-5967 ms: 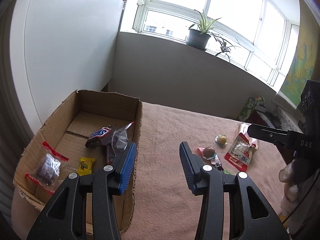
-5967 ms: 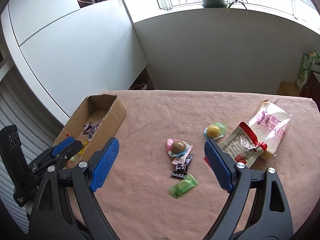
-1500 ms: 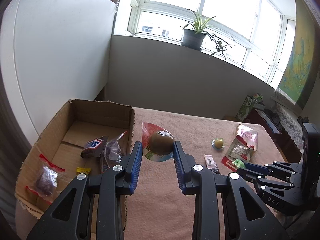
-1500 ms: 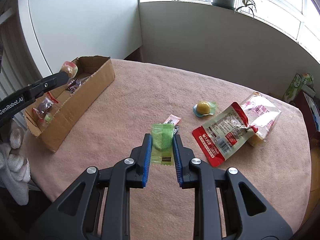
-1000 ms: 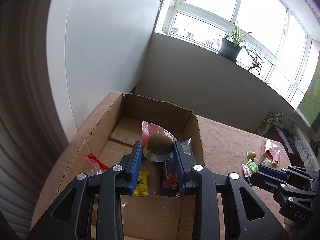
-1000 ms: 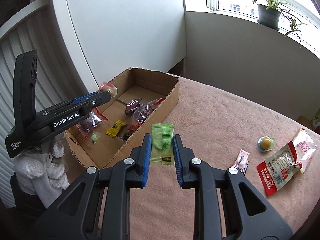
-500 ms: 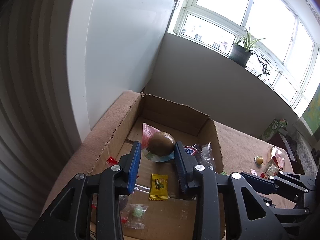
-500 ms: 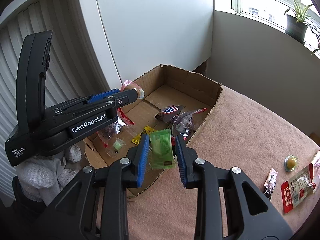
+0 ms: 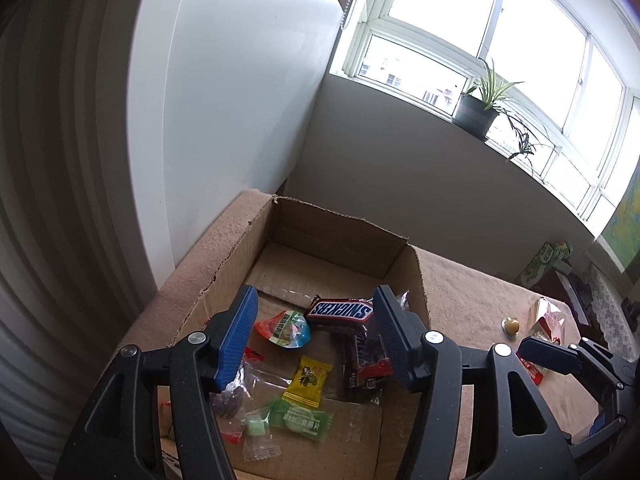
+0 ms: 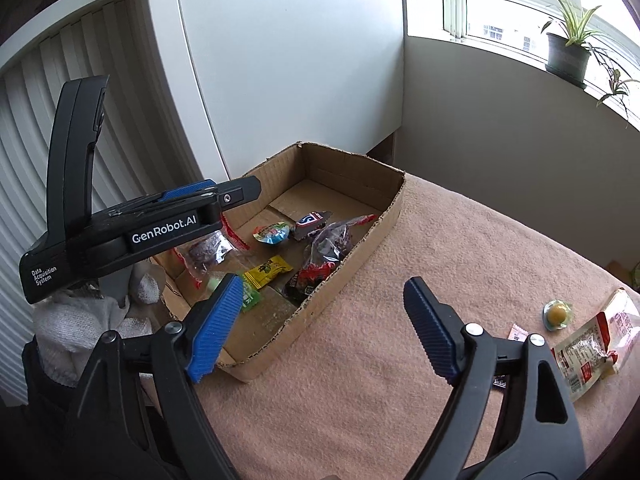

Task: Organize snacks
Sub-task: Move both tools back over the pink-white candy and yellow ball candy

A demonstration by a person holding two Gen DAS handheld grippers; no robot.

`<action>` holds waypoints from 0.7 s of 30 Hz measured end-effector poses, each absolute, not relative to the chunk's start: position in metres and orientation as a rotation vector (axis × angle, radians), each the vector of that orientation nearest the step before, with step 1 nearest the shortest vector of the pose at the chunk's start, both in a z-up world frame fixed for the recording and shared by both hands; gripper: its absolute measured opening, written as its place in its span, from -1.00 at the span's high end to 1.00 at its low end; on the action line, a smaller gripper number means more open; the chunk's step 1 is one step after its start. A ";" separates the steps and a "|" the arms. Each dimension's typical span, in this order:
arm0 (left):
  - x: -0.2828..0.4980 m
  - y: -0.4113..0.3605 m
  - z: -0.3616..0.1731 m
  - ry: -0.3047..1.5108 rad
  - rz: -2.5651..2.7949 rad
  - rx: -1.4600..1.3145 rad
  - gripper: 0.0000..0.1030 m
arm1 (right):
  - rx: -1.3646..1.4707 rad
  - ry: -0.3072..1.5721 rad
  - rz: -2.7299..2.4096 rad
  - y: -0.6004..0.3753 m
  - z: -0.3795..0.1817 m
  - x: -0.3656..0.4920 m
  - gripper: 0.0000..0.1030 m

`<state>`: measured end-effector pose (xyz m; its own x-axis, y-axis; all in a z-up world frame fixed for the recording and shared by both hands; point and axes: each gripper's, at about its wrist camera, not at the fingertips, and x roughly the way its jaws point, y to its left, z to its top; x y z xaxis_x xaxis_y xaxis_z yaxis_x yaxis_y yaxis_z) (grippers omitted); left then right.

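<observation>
Both grippers hang over the box (image 9: pixel 416 280) now, and both are letting go. The left gripper (image 9: pixel 312 336) is opening, nothing between its fingers: the round jelly cup (image 9: pixel 286 329) it was pinching half a second ago lies on the box floor, just left of the Snickers bar (image 9: pixel 340 309). The right gripper (image 10: pixel 322 328) is opening too, fingers spread wide and bare — its green candy (image 9: pixel 304 420) has dropped out and now rests at the near end of the box, beside the yellow sweet (image 9: pixel 307 376).

That looks like two more snacks boxed in one go, and both hands free for another trip.

Farther right on the pink cloth (image 10: pixel 460 248), some snacks remain out of the box: a yellow jelly cup (image 10: pixel 557 313), a small pink sachet (image 10: pixel 518 333) and a red-and-white bag (image 10: pixel 588 356).

Harder to read: in the right view the left blue finger (image 10: pixel 216 326) covers most of the green candy, and a dark wrapper near the right finger is mostly hidden. The bag is cut by the frame edge, and the clear packets in the box are too glossy to name.
</observation>
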<state>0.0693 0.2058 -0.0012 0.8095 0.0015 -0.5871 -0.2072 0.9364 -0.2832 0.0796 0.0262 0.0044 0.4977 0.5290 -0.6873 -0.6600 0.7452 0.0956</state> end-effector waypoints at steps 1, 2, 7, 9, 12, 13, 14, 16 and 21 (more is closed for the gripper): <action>0.069 0.203 0.000 0.620 0.107 -0.345 -0.15 | -0.176 0.766 0.714 0.018 0.004 0.081 -0.64; 0.070 0.200 0.000 0.620 0.102 -0.343 -0.15 | -0.160 0.769 0.700 0.007 0.003 0.082 -0.64; 0.071 0.180 0.005 0.616 0.068 -0.319 -0.15 | -0.118 0.773 0.595 -0.046 0.000 0.087 -0.65; 0.072 0.171 0.007 0.613 0.047 -0.315 -0.15 | -0.106 0.785 0.552 -0.068 -0.001 0.090 -0.65; 0.074 0.153 0.011 0.610 0.014 -0.299 -0.15 | -0.062 0.810 0.494 -0.101 -0.003 0.097 -0.65; 0.075 0.146 0.011 0.612 0.000 -0.291 -0.15 | -0.045 0.818 0.477 -0.111 -0.003 0.100 -0.65; 0.077 0.139 0.012 0.616 -0.012 -0.282 -0.15 | -0.026 0.823 0.460 -0.122 -0.002 0.102 -0.65; 0.081 0.124 0.010 0.629 -0.039 -0.265 -0.15 | 0.013 0.825 0.435 -0.141 0.000 0.107 -0.65; 0.093 0.089 0.003 0.673 -0.109 -0.247 -0.15 | 0.087 0.823 0.415 -0.172 0.006 0.123 -0.65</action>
<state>0.0925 0.0885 0.0035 0.7779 -0.1790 -0.6024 0.0197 0.9651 -0.2612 0.1232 -0.1721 0.0056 0.6044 0.3920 -0.6935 -0.3250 0.9161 0.2346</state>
